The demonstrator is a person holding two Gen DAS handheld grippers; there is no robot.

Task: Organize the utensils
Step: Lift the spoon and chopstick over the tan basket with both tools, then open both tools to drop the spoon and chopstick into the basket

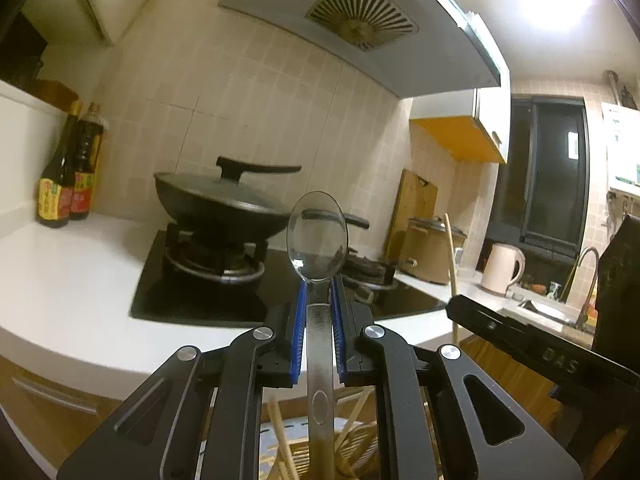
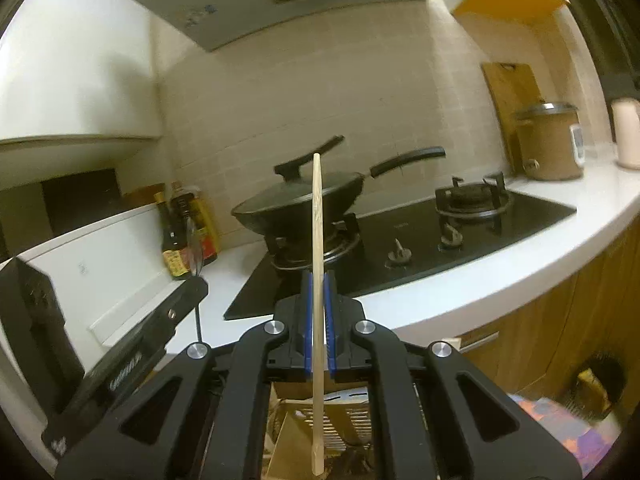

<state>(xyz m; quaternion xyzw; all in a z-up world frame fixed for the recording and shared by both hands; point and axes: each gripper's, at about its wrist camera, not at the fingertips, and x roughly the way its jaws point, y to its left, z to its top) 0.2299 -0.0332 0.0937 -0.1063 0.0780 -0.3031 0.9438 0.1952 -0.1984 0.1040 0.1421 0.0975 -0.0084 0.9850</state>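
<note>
My left gripper (image 1: 319, 312) has its jaws clamped on a steel spoon (image 1: 318, 236), my right gripper (image 2: 318, 304) on one chopstick (image 2: 317, 248). Both are lifted above the bamboo holder (image 2: 340, 420) (partly hidden); next, lower each into its own slot, I judge.

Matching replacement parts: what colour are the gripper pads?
Blue pads, clearest in the left wrist view.

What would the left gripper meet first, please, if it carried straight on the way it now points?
Probably the black lidded wok on the stove: it lies right behind the metal spoon clamped in the left gripper. Depth is hard to judge.
</note>
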